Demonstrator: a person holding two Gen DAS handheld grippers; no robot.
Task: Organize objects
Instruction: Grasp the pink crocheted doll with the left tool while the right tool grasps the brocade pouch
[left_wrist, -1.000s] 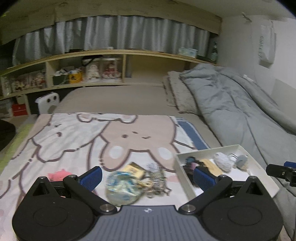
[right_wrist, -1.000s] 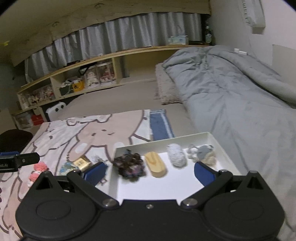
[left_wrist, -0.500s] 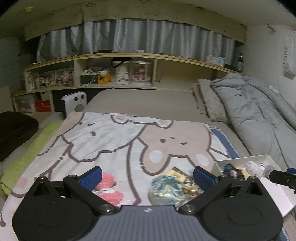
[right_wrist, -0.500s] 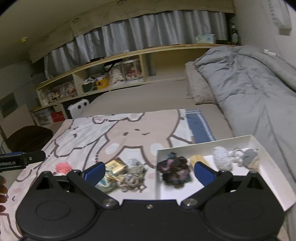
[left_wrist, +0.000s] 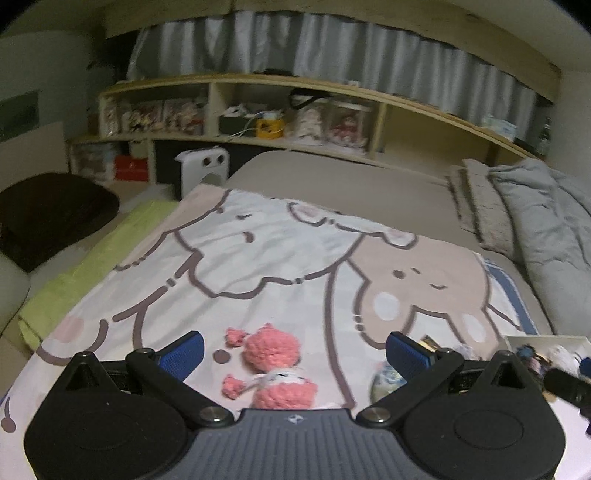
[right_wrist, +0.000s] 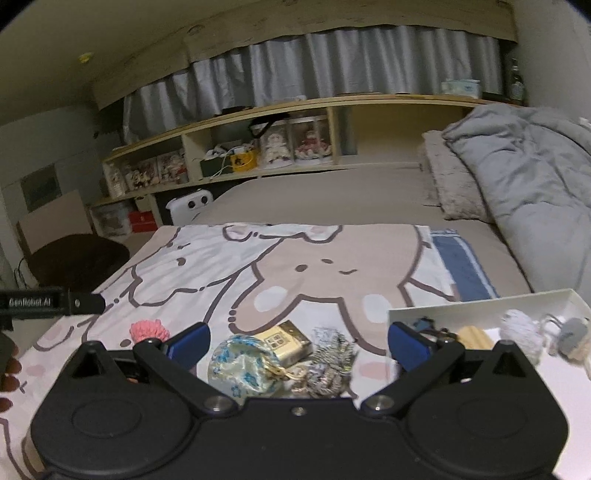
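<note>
A pink crocheted doll lies on the cartoon blanket, between the fingers of my open left gripper. It also shows in the right wrist view. My open right gripper hovers over a blue-patterned pouch, a gold box and a silvery tangle. A white tray at the right holds a dark hair piece, a wooden comb, a white pompom and a grey charm.
A grey duvet lies bunched at the right. A shelf unit with dolls and boxes runs along the back. A white heater and a dark chair stand to the left of the bed.
Both grippers have swung left. The left one moved from the pouch pile to the pink doll. The right one moved from the tray to the pouch pile.
</note>
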